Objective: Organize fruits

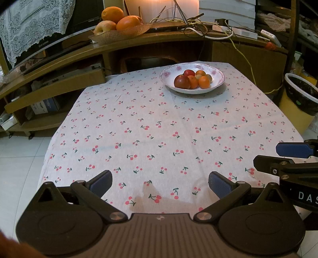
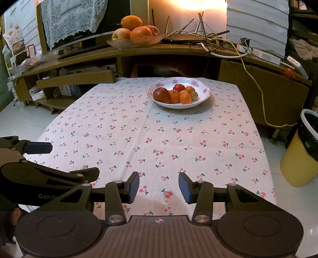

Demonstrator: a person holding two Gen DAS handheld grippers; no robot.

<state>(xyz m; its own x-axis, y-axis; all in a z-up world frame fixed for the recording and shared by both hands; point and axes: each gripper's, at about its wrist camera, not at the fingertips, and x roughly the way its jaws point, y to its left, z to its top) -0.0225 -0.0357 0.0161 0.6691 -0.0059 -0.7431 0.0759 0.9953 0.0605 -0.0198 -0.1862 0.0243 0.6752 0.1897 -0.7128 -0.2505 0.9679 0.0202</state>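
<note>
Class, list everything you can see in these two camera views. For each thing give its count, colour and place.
Bowl: one, white with pink flowers, far end of the table.
Fruit in the bowl: about seven pieces, red, orange and tan.
Tablecloth: one, white with red cherries, over the table.
Basket: one, straw-coloured, on the wooden shelf, holding oranges and apples.
Cables: a tangle, white, yellow and dark, on the shelf.
Bin: one, yellow, floor at right.
Lace cloth: one, white, draped over the screen.
Left gripper: black, blue pads, open, empty.
Right gripper: same, open, empty.
</note>
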